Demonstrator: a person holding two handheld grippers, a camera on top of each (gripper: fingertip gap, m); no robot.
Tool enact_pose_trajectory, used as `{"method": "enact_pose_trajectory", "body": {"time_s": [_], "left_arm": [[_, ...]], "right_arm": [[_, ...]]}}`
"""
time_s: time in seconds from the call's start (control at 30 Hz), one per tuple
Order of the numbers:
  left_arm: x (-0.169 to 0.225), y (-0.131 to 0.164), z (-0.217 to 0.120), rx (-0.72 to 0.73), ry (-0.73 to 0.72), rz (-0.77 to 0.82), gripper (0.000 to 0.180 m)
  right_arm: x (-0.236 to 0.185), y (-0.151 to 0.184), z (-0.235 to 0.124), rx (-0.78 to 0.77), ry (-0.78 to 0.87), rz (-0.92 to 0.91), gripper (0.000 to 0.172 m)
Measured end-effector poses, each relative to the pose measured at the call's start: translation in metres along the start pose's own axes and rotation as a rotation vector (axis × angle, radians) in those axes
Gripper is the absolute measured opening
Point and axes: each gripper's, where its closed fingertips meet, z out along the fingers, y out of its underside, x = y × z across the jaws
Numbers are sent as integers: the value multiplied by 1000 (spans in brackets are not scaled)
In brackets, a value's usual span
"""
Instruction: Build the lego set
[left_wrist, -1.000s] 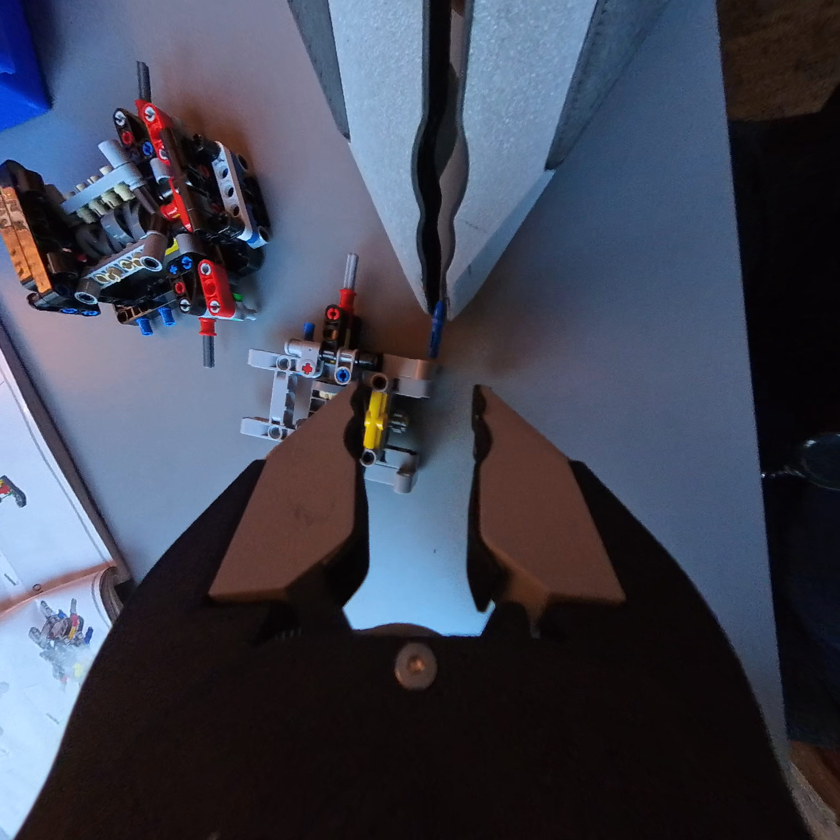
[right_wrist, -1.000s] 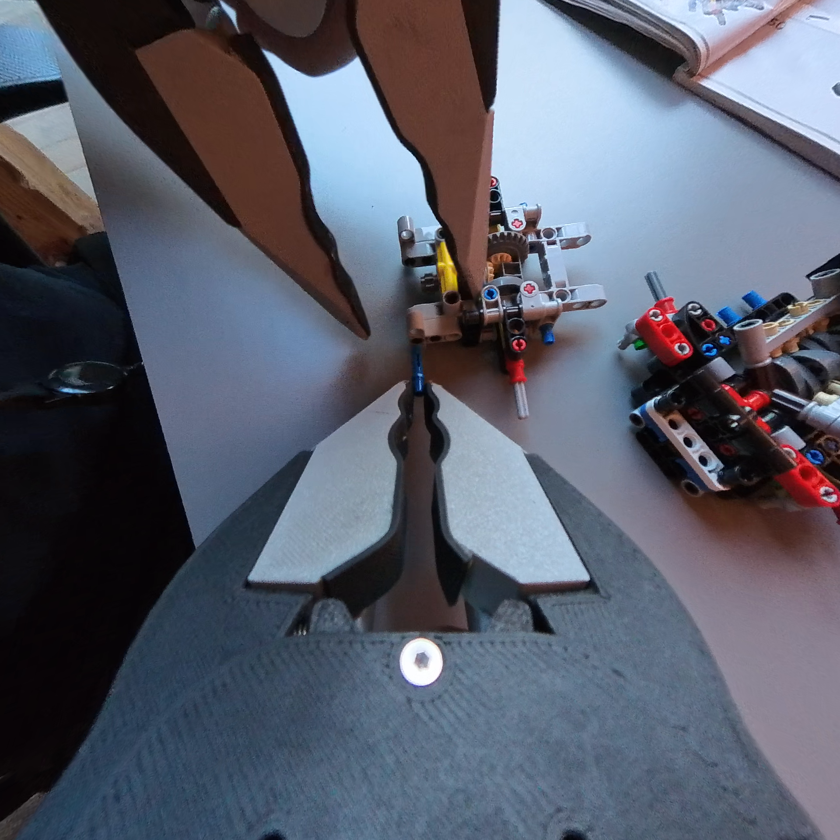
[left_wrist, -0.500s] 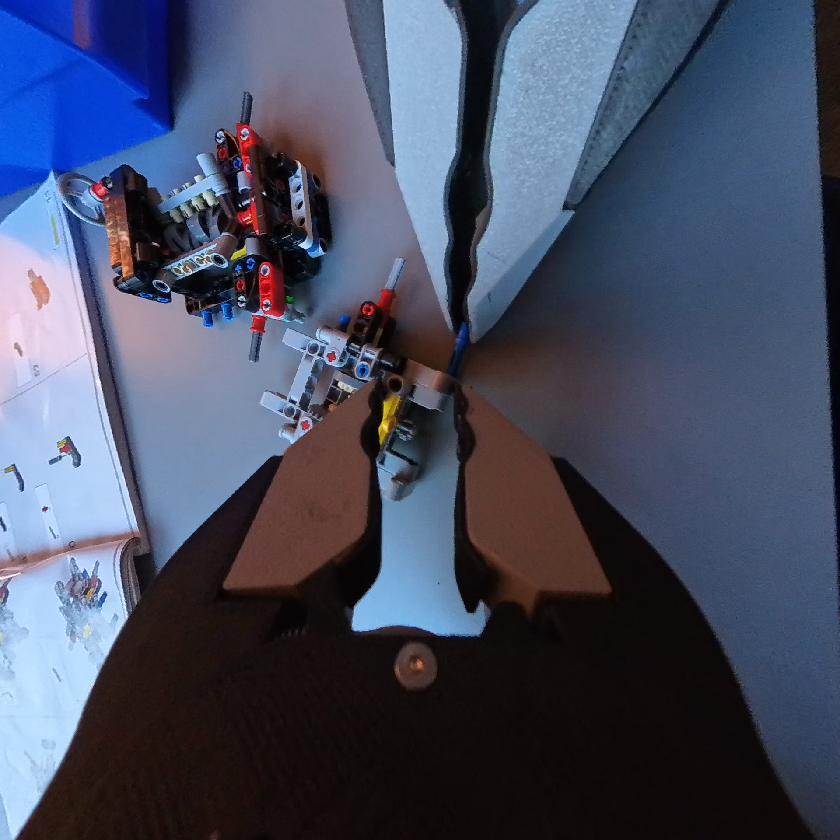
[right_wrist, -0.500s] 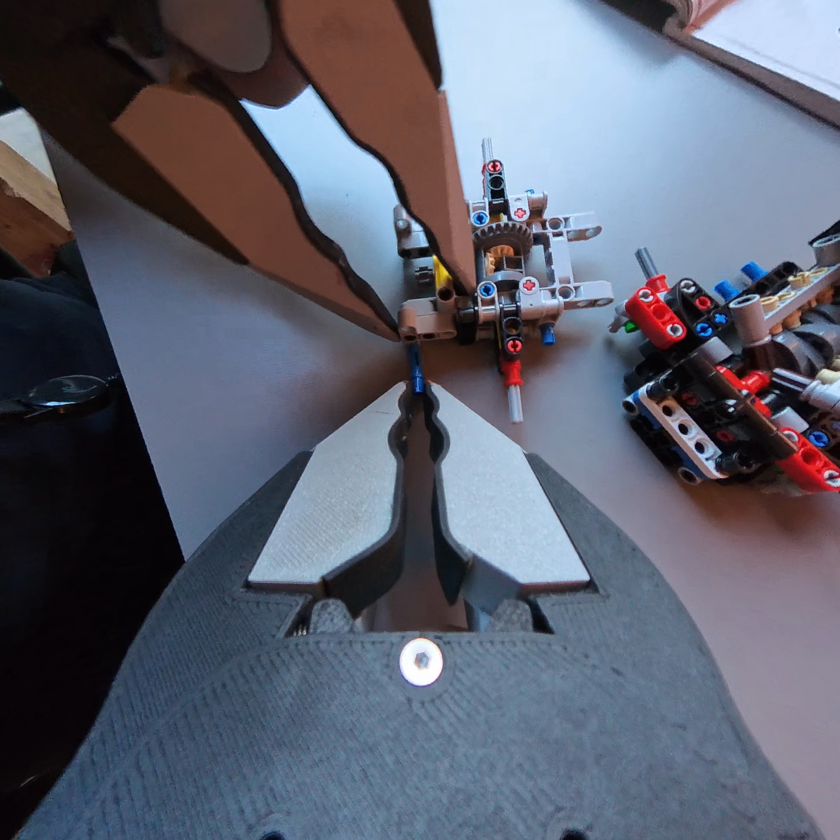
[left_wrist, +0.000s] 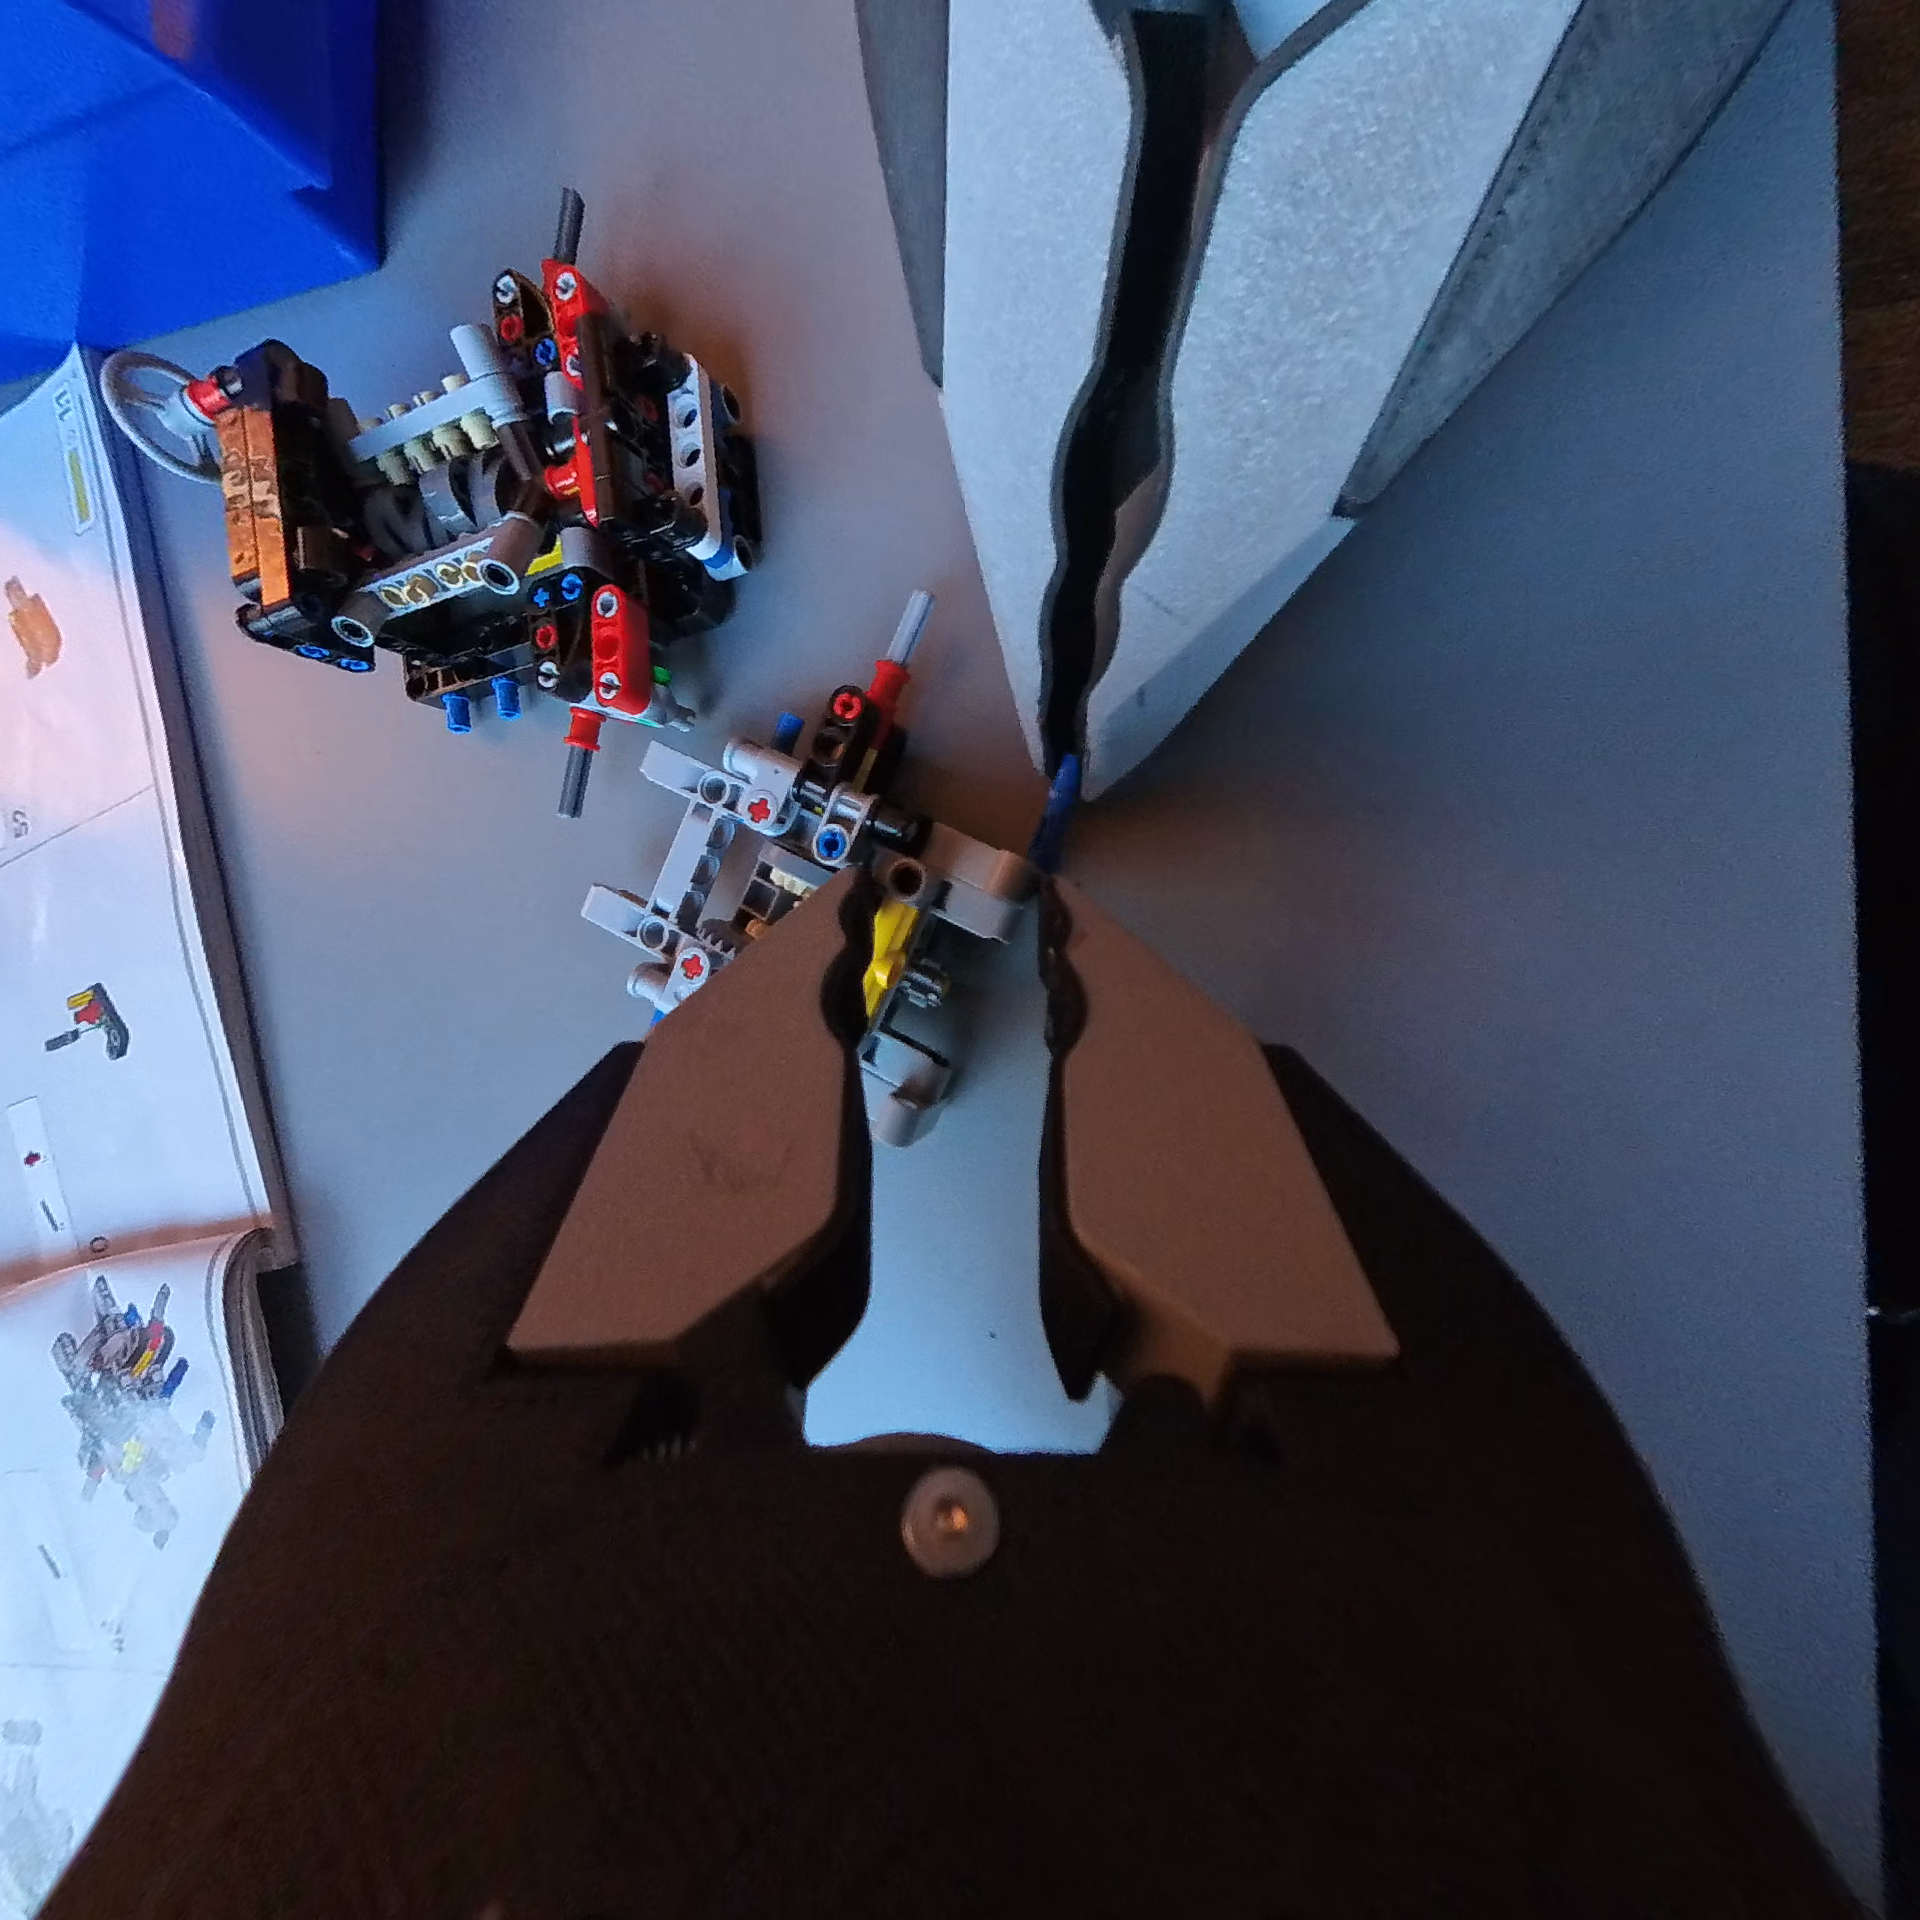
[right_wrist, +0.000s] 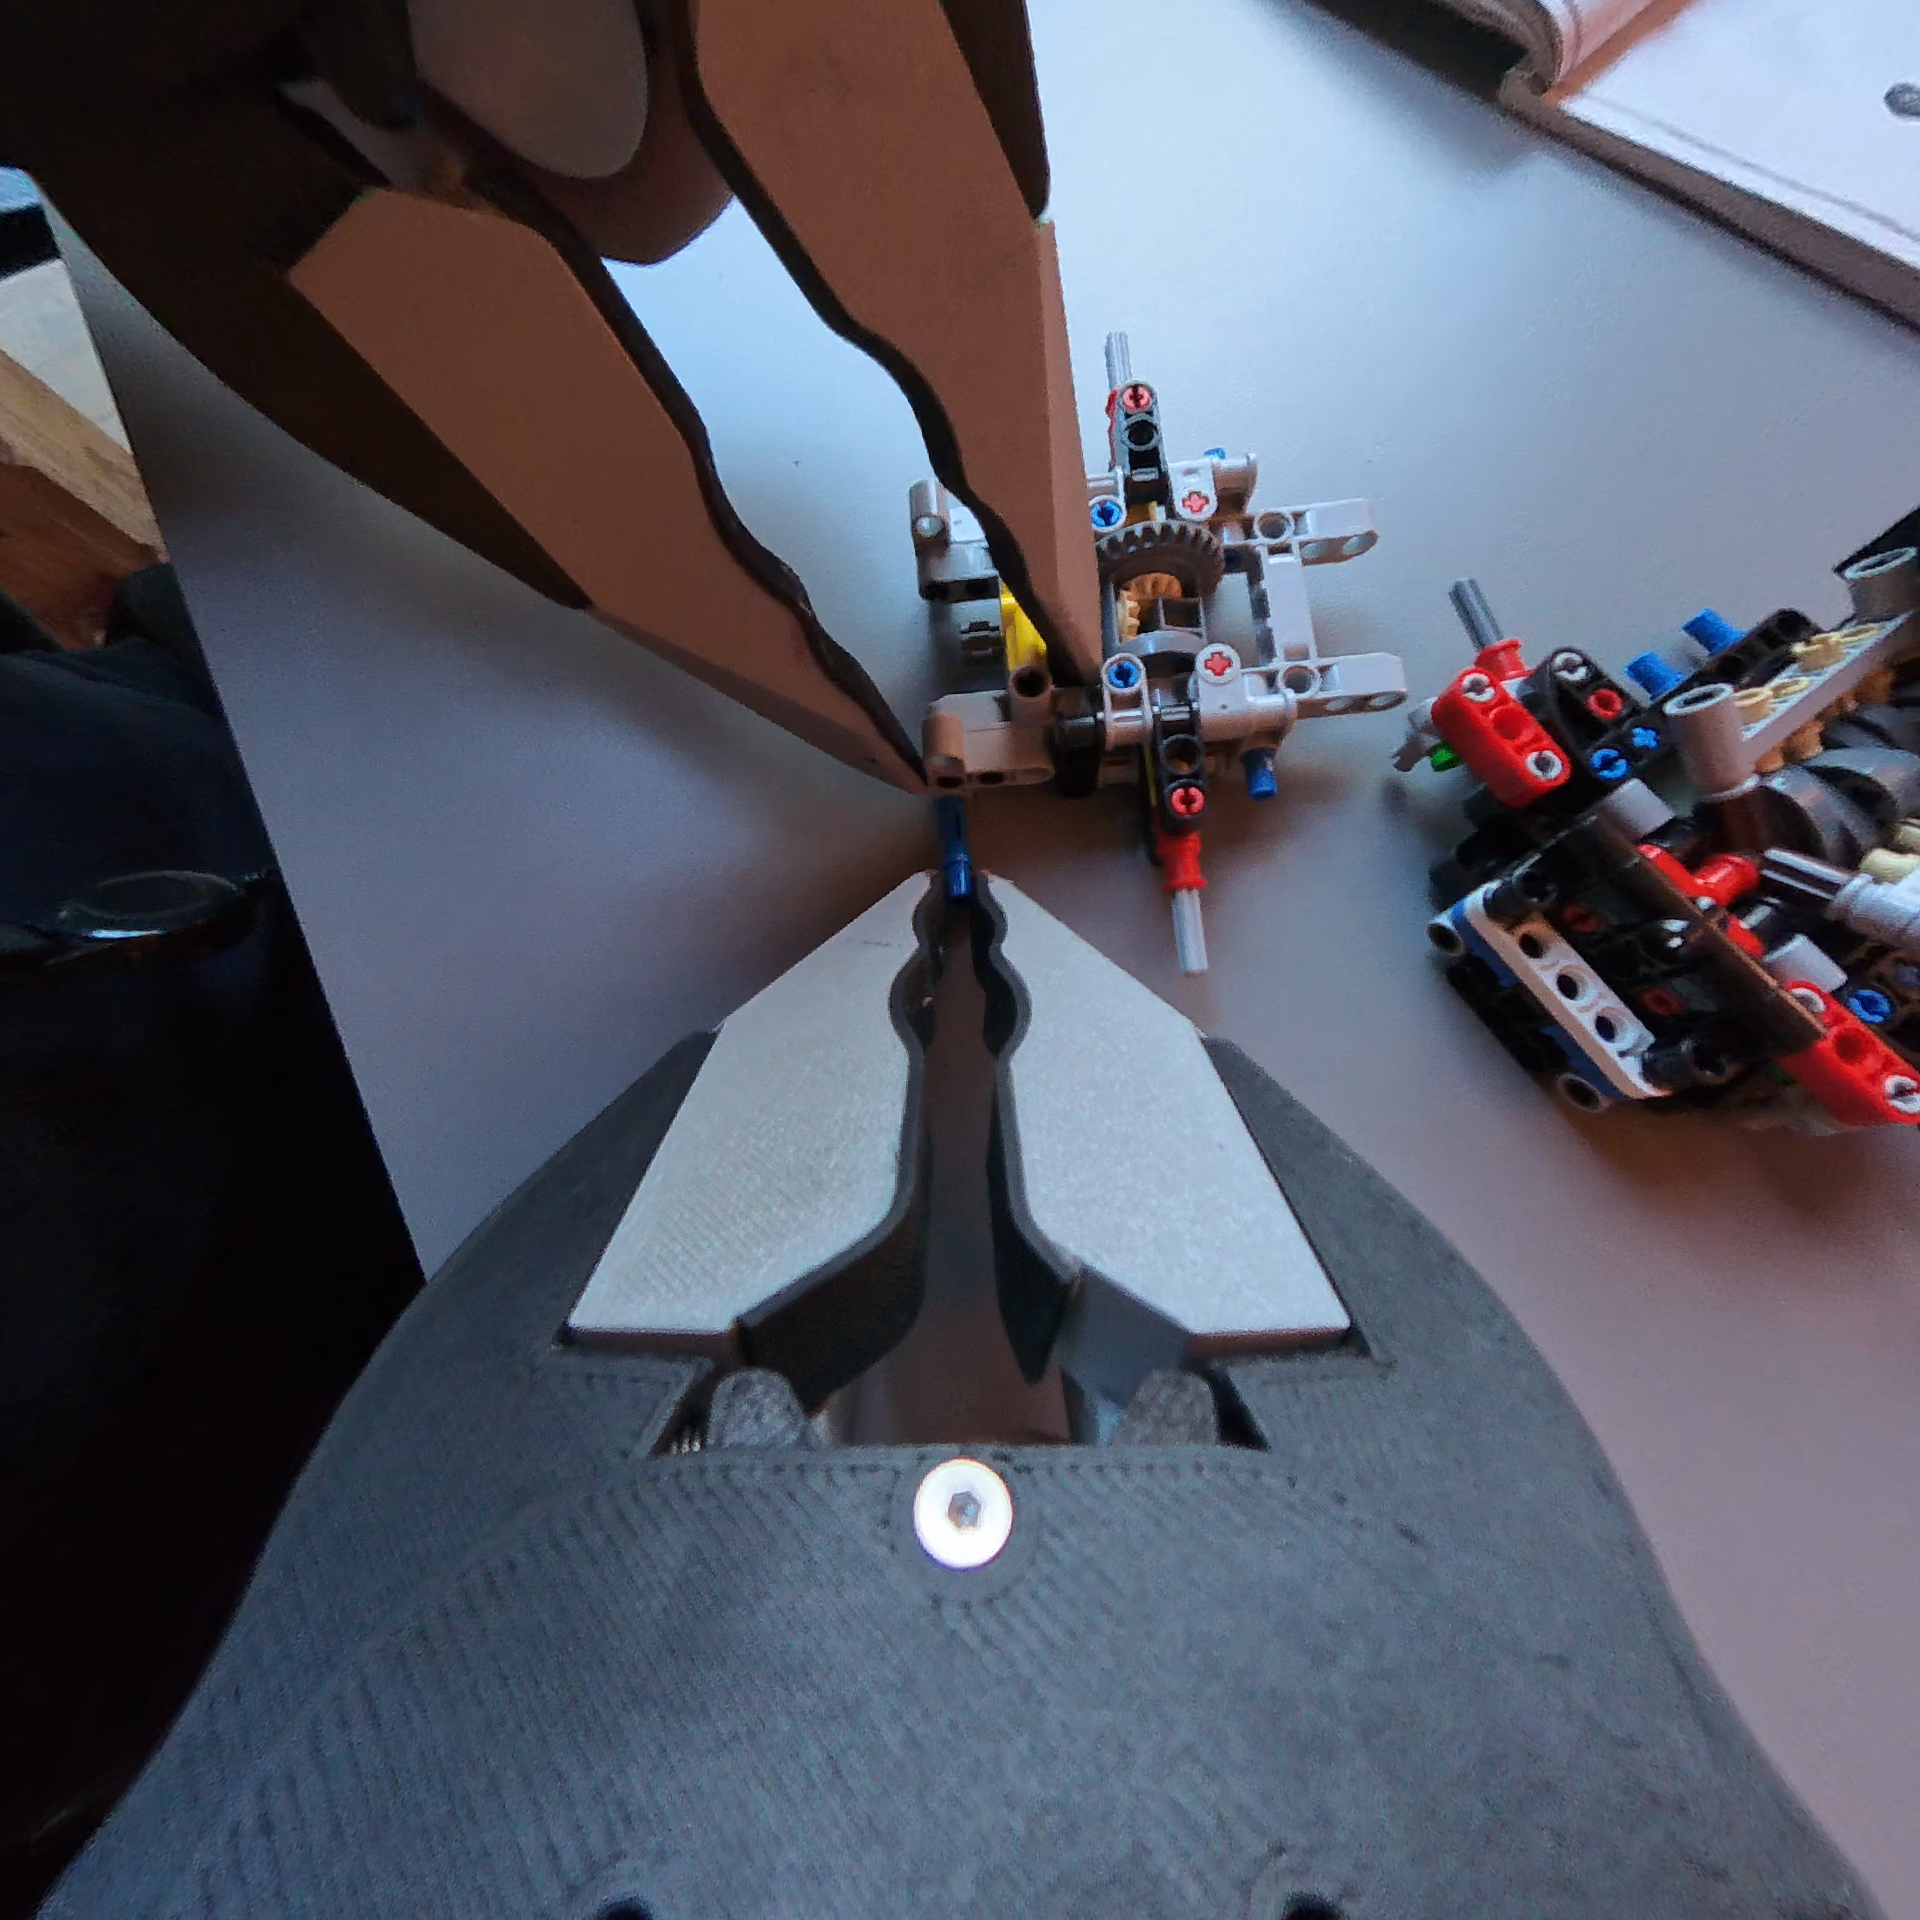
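A small grey brick assembly (left_wrist: 727, 831) with a gear, a yellow piece and red and blue pins lies on the grey table (left_wrist: 1455, 987). My left gripper (left_wrist: 951, 894) is shut on its near end, with the brown fingers on either side of the yellow piece and the tan beam end. The right wrist view shows the same grip on the assembly (right_wrist: 1247, 644). My right gripper (right_wrist: 961, 885) is shut on a thin blue pin (right_wrist: 953, 836). The pin's far tip is at the hole in the tan beam end. The pin also shows in the left wrist view (left_wrist: 1055, 821).
A larger black, red and grey brick model (left_wrist: 499, 499) lies beyond the small assembly and also shows in the right wrist view (right_wrist: 1662, 883). An open instruction booklet (left_wrist: 83, 935) lies at the left. A blue bin (left_wrist: 156, 135) stands behind it. The table's edge runs along the right.
My left jaws narrowed from wide open and closed onto the small assembly's end, which turned a little. My right gripper stayed shut on the blue pin at the beam end.
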Motion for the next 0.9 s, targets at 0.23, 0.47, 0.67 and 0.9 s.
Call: {"method": "enact_pose_trajectory", "body": {"time_s": [0.23,0.47,0.67,0.9], "left_arm": [[0,1,-1,6,-6,5,29],[0,1,-1,8,-21,4,28],[0,1,-1,2,-27,-4,28],[0,2,-1,6,-37,-14,28]], "right_arm": [[-2,0,3,-8,28,25,0],[-4,-1,3,-6,60,45,0],[-2,-2,5,-8,98,58,0],[-7,-4,5,-1,61,99,0]]}}
